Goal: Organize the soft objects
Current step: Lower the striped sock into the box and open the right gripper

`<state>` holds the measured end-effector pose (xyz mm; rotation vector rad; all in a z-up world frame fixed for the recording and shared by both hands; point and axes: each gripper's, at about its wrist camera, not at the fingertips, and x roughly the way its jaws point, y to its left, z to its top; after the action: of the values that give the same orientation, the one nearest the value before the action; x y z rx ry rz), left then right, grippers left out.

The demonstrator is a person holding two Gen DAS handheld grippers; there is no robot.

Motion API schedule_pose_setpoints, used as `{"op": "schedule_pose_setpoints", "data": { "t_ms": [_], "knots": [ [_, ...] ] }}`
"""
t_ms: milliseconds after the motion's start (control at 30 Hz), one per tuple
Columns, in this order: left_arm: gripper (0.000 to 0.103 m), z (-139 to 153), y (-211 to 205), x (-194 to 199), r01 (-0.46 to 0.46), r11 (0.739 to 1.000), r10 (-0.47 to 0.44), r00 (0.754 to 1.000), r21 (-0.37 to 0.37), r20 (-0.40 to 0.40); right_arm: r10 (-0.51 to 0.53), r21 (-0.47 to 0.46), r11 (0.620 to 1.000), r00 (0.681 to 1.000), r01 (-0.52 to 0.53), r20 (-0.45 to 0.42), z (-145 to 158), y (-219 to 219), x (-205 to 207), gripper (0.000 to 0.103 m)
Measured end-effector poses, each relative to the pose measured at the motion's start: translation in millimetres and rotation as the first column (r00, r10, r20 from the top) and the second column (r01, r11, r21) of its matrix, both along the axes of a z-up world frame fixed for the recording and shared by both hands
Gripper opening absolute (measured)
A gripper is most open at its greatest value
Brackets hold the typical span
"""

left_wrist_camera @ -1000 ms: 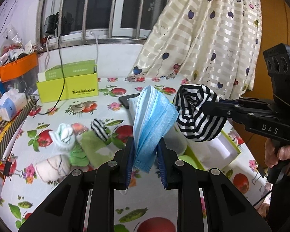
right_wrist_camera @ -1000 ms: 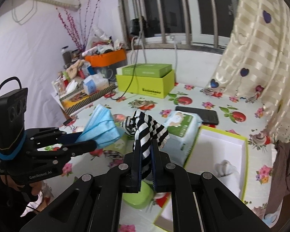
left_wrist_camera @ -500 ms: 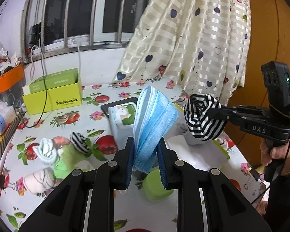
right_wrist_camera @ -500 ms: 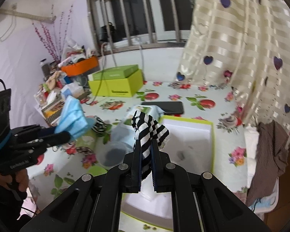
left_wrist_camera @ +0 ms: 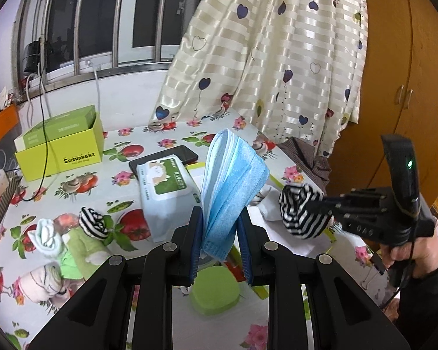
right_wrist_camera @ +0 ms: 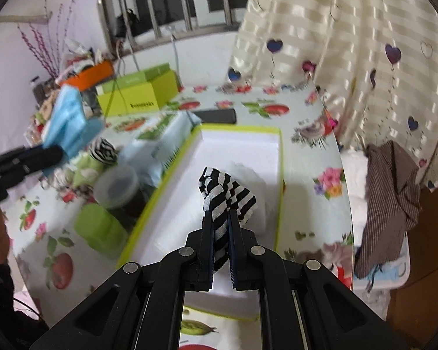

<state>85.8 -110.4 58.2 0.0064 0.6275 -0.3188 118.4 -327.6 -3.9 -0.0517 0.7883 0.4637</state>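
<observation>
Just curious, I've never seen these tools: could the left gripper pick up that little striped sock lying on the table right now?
Probably not yet. The left gripper is already shut on a blue face mask, so its jaws are full. The striped sock on the table lies uncovered, off to its side.

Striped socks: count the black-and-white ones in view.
2. One striped sock is clamped in the right tongs over the white tray; another lies rolled on the table. More may be hidden.
</observation>
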Motion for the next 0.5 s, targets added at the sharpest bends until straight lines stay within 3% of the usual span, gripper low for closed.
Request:
{"op": "schedule_pose_setpoints", "data": {
  "t_ms": [367,467,500],
  "knots": [
    [0.024,-4,-23,15,0.029,0.999,-0.029,0.999,0.014,-0.022,0.024,-0.034,0.999,0.995,-0.027,-0.100,-48,13,7,0.009],
    [0.024,-5,-29,18,0.037,0.999,-0.036,0.999,0.017,-0.029,0.045,-0.035,0.998,0.994,-0.048,-0.096,-45,16,5,0.020],
    [0.024,-6,-31,19,0.038,0.999,-0.038,0.999,0.017,-0.031,0.052,-0.035,0.998,0.995,-0.055,-0.091,-43,17,3,0.030]
  ]
}}
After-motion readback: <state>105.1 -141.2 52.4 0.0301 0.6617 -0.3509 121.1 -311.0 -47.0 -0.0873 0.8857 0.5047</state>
